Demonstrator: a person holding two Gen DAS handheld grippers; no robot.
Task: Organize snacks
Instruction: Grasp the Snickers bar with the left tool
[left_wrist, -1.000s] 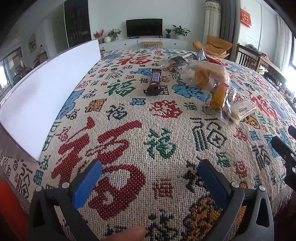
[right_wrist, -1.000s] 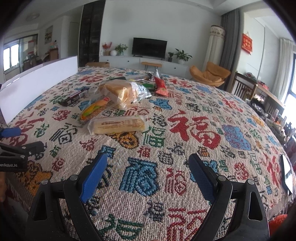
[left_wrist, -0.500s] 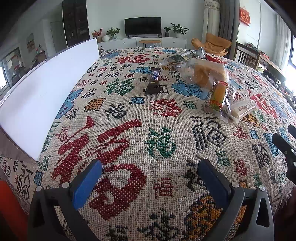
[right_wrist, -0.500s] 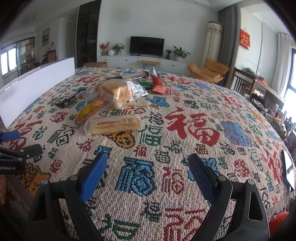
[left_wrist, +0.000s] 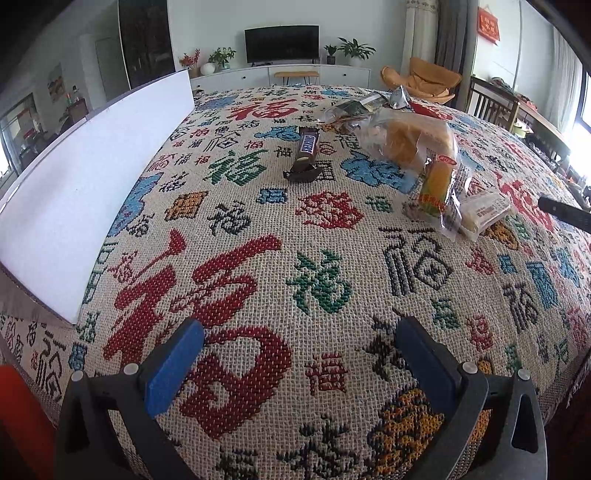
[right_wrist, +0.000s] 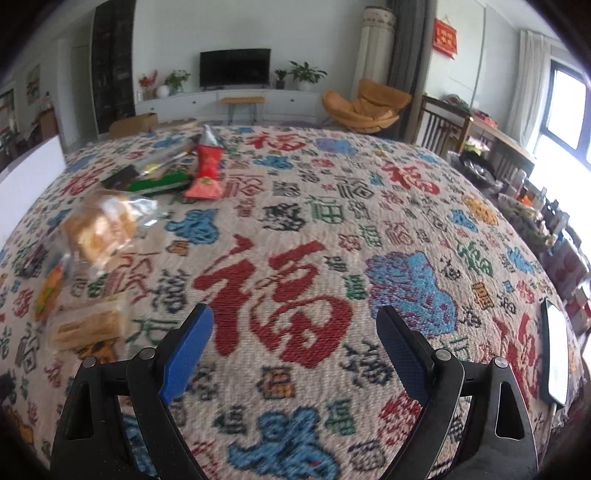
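Woven cloth (left_wrist: 332, 258), cream with red, blue and green characters, covers the whole table. The left gripper (left_wrist: 299, 354) hangs over the near edge with its blue-padded jaws spread wide and nothing between them. The right gripper (right_wrist: 295, 339) is likewise wide open and empty above the cloth, nearer the table's middle.

The snacks lie in a loose group toward the far side. A dark chocolate bar (left_wrist: 306, 147) rests alone, apart from the others and closest to the white board (left_wrist: 92, 177) that stands along the left edge. Just right of the bar sits a clear bag of golden bread (left_wrist: 410, 140), touching an orange-and-yellow packet (left_wrist: 437, 184), which in turn overlaps a pale wrapped cake (left_wrist: 484, 212). Beyond the bread, toward the far edge, are a red pouch (right_wrist: 207, 170) and a green packet (right_wrist: 162, 181) lying side by side, with what may be more wrappers behind them; the right wrist view is too blurred to tell. A white-faced phone (right_wrist: 556, 354) lies at the right edge of the table.
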